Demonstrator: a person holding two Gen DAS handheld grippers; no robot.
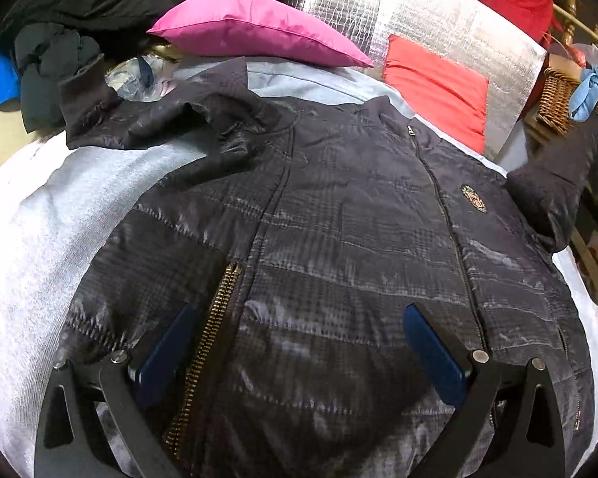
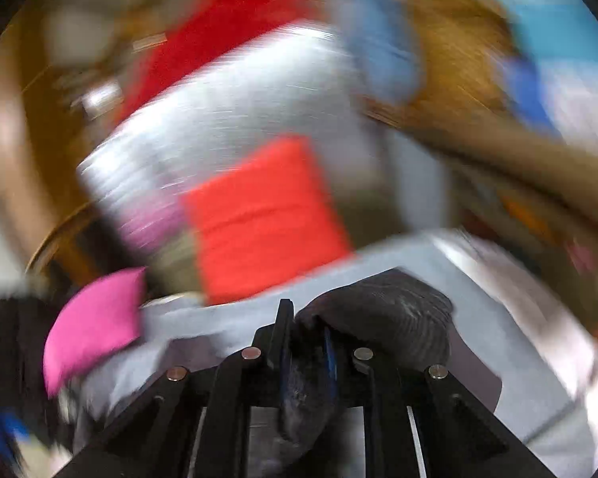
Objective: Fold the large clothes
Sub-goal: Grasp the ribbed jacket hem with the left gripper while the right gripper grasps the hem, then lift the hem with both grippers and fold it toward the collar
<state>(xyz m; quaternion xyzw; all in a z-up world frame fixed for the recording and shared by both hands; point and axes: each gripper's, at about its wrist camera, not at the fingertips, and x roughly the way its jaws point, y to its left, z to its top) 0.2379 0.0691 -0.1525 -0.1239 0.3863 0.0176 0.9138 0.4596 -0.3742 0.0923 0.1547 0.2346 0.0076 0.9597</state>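
We see the dark jacket (image 1: 339,239) spread flat on the grey sheet (image 1: 40,239), directly beneath our left gripper (image 1: 299,318), whose fingers stand wide apart. Our right gripper (image 2: 307,342) pinches a jacket sleeve (image 2: 386,306).

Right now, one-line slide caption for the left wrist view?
Left tool open over a dark quilted jacket spread on a grey sheet, pink pillow behind.

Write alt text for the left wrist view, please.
A dark quilted jacket lies spread, front up, on a grey sheet. The left gripper hangs over its lower part, jaws wide open. A pink pillow lies beyond.
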